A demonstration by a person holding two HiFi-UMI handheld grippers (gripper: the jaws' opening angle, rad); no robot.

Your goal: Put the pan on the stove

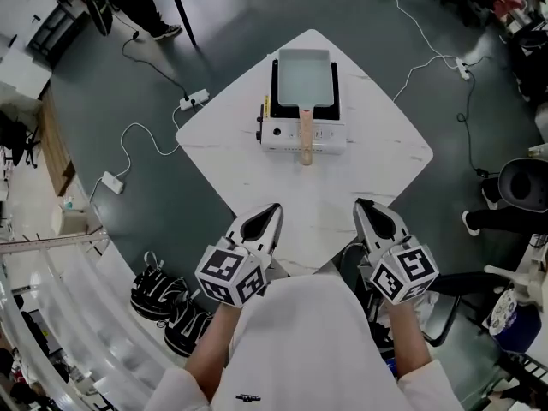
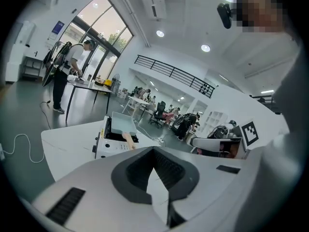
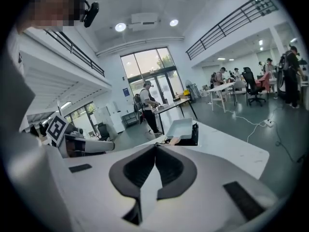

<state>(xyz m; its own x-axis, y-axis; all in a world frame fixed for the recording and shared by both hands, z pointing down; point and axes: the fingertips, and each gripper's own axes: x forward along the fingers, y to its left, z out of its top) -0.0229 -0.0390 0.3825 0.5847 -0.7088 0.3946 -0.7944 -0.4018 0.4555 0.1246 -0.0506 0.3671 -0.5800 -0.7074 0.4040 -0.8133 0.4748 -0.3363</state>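
A pale rectangular pan with a wooden handle rests on the white portable stove at the far side of the white table. In the left gripper view the pan lies ahead on the stove; the right gripper view shows the pan too. My left gripper and right gripper hover side by side over the table's near corner, well short of the stove. Both are shut with nothing between their jaws.
Cables and power strips lie on the dark floor around the table. Black shoes sit at lower left. A person stands at a distant desk, and office chairs fill the background.
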